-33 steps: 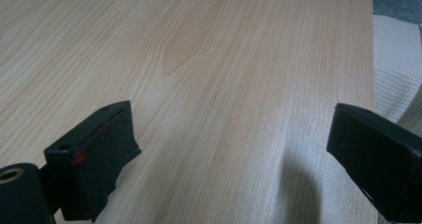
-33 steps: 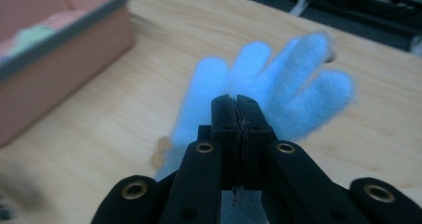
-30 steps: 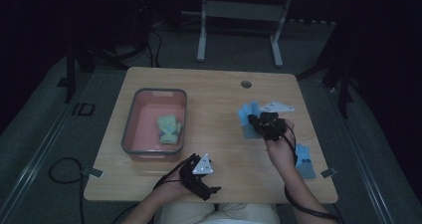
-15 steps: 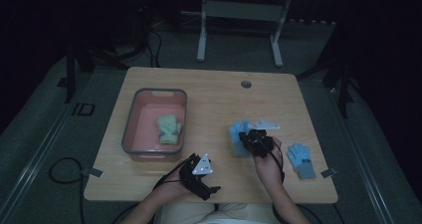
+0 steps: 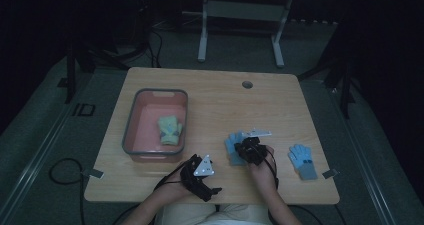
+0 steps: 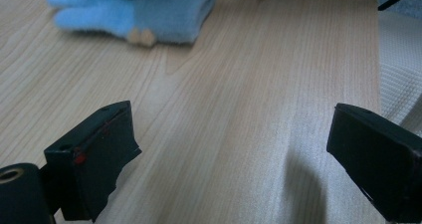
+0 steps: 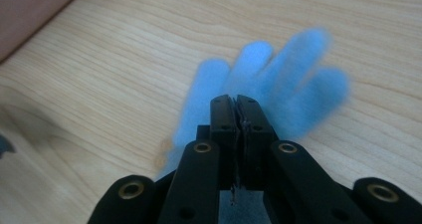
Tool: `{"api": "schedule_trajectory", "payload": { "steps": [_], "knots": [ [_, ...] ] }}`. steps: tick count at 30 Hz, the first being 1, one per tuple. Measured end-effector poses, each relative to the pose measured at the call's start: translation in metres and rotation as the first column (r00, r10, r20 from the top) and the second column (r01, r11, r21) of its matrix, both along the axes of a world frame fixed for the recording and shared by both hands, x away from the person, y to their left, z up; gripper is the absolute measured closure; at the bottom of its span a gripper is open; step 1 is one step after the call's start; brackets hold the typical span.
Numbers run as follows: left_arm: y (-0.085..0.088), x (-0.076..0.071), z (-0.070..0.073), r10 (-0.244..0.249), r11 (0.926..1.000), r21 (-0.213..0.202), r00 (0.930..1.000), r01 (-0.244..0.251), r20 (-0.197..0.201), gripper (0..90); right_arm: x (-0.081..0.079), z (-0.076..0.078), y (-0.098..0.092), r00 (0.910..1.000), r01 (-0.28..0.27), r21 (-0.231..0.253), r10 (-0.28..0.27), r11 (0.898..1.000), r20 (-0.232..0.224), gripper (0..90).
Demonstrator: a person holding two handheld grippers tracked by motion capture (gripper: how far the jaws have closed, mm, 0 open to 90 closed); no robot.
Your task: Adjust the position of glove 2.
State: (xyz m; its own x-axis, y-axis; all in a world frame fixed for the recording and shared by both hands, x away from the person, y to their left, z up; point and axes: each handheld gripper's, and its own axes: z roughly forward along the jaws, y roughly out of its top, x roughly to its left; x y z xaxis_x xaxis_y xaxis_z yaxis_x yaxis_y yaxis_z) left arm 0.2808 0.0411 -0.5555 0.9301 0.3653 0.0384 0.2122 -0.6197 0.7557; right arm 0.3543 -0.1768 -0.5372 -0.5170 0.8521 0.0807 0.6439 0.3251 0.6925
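- The right tool [image 5: 245, 147] sits on a blue glove [image 5: 233, 148] lying on the wooden surface [image 5: 280, 105].
- To its right, well apart, lies a second blue glove [image 5: 302, 161].
- The left tool [image 5: 200, 172] rests nearer the person, just left of it.
- Farther left, a pink bin [image 5: 131, 135] holds a green glove [image 5: 170, 130].

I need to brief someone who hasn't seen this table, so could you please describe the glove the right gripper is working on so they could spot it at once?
Start at the wooden table and look to its near edge, right of the pink tub. There the right gripper, jaws shut, is on a light blue glove. A second blue glove lies apart nearer the right edge, and a green one sits in the tub.
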Motion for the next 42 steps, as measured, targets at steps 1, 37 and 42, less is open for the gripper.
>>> {"api": "schedule_trajectory", "payload": {
  "steps": [1,37,42],
  "knots": [
    [0.0,0.0,0.0,-0.001,1.0,0.001,1.0,0.001,0.001,4.9,0.001,-0.002,0.0,1.0,0.0,-0.002,0.0,1.0,-0.002,85.7],
    [0.001,0.0,-0.001,-0.014,0.9999,-0.002,0.9999,0.014,0.009,4.8,-0.027,0.055,-0.135,0.9872,-0.042,-0.019,0.044,0.999,0.153,68.2],
    [0.0,-0.001,-0.002,-0.018,0.9998,0.009,0.9998,0.018,0.011,4.8,-0.033,0.051,-0.162,0.989,-0.034,-0.044,0.04,0.998,0.142,68.9]
  ]
}}
